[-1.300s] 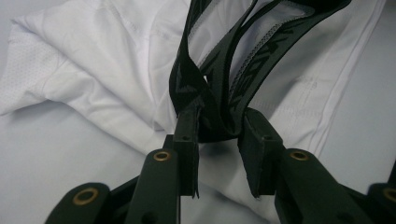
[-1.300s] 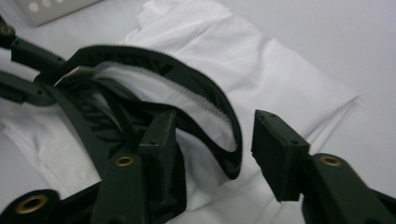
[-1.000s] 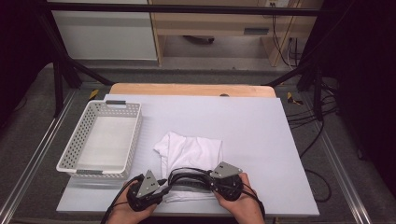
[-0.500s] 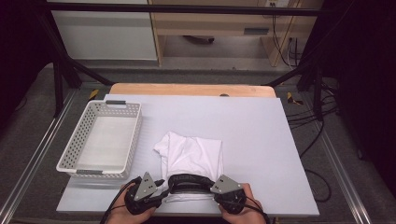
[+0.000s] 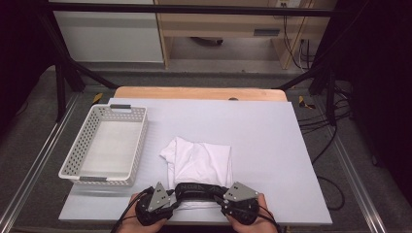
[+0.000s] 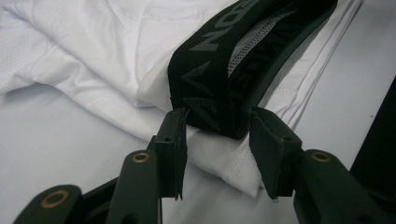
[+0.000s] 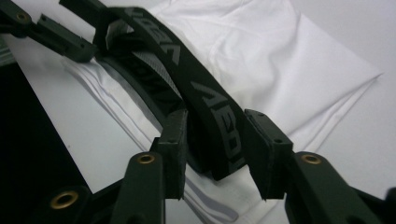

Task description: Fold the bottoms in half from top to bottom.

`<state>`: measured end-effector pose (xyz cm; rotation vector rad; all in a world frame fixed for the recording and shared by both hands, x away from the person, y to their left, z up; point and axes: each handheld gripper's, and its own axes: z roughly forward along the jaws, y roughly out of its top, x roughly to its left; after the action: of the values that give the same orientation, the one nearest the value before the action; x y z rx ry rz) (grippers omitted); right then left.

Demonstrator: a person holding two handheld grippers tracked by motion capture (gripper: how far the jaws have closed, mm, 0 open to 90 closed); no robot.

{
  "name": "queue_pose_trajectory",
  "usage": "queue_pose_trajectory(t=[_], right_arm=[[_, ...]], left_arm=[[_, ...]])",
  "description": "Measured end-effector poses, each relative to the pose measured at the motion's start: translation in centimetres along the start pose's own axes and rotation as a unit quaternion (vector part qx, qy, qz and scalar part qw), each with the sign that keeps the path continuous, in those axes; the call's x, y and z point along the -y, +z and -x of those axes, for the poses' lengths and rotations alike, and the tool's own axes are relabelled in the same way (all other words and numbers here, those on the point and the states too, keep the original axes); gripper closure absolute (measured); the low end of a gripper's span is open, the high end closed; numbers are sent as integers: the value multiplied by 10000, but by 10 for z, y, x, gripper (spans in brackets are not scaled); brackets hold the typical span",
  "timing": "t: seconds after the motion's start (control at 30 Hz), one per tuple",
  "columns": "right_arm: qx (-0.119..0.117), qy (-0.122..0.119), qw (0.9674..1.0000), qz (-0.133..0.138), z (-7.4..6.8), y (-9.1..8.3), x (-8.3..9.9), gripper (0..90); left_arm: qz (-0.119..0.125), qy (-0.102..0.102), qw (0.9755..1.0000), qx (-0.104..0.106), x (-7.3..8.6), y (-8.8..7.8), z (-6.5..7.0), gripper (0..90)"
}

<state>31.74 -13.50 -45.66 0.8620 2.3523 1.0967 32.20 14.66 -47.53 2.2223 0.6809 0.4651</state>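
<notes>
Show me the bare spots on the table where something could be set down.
Free: the wide stretch right of the white garment to the table edge, and the far strip behind it. The white basket looks empty. Crowded: the near edge, where both grippers and the black waistband sit.

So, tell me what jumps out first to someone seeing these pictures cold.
The folded white garment at the middle of the pale table, with a black lettered waistband along its near edge. The left tongs and right tongs straddle the band's two ends, jaws just opened. A white perforated basket sits at the left.
</notes>
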Motion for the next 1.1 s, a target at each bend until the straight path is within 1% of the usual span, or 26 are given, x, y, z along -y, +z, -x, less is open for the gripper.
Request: queue_pose_trajectory(t=[0.1, 0.23, 0.3, 0.33, 0.37, 0.4, 0.47, 0.53, 0.57, 0.63, 0.7, 0.8, 0.87, 0.9, 0.97, 1.03, 1.1], right_arm=[[-14, 29, 10000, 57, 0, 0, -3, 578], [-50, -27, 10000, 10, -2, 9, -7, 575], [23, -119, 9999, -99, -3, 15, -8, 636], [47, -140, 9998, -149, -2, 17, -8, 671], [-23, -153, 9997, -211, -2, 19, -7, 742], [-23, -153, 9997, -211, -2, 19, -7, 742], [-47, -204, 9993, -301, -4, 20, -5, 807], [-58, -255, 9991, -344, -5, 21, -5, 851], [-58, -255, 9991, -344, -5, 21, -5, 851], [-39, -296, 9989, -359, -7, 20, -5, 860], [-9, -320, 9989, -335, -7, 17, -6, 865], [17, -371, 9988, -316, -9, 11, -5, 869], [29, -413, 9985, -363, -10, 7, -3, 872], [-1, -427, 9983, -405, -10, 8, -1, 872], [-77, -426, 9979, -481, -10, 11, 1, 871], [-96, -413, 9976, -548, -11, 14, 2, 870], [-85, -466, 9971, -594, -13, 14, 2, 872]], left_arm=[[-27, -9, 10000, 23, 1, 2, 0, 591], [-22, -31, 10000, 4, 1, 3, 1, 639], [-15, -46, 10000, -18, 1, 3, 2, 670], [-3, -40, 10000, -50, 1, 2, 2, 700], [3, -32, 10000, -76, 1, 2, 2, 754], [8, -37, 10000, -78, 1, 2, 2, 754], [14, -46, 9999, -102, 2, 2, 2, 809], [11, -65, 9999, -111, 2, 2, 1, 863], [23, -84, 9999, -110, 1, 1, 1, 863], [64, -100, 9998, -137, 1, -3, 2, 898], [122, -132, 9997, -161, 0, -8, 1, 900], [157, -120, 9996, -209, -1, -14, 1, 900], [171, -139, 9995, -233, 0, -17, 0, 900], [201, -184, 9993, -257, 0, -17, -1, 900], [315, -283, 9988, -227, -2, -16, -3, 900], [408, -280, 9984, -262, -7, -15, -3, 896], [531, -297, 9978, -250, -11, -13, -2, 874]])
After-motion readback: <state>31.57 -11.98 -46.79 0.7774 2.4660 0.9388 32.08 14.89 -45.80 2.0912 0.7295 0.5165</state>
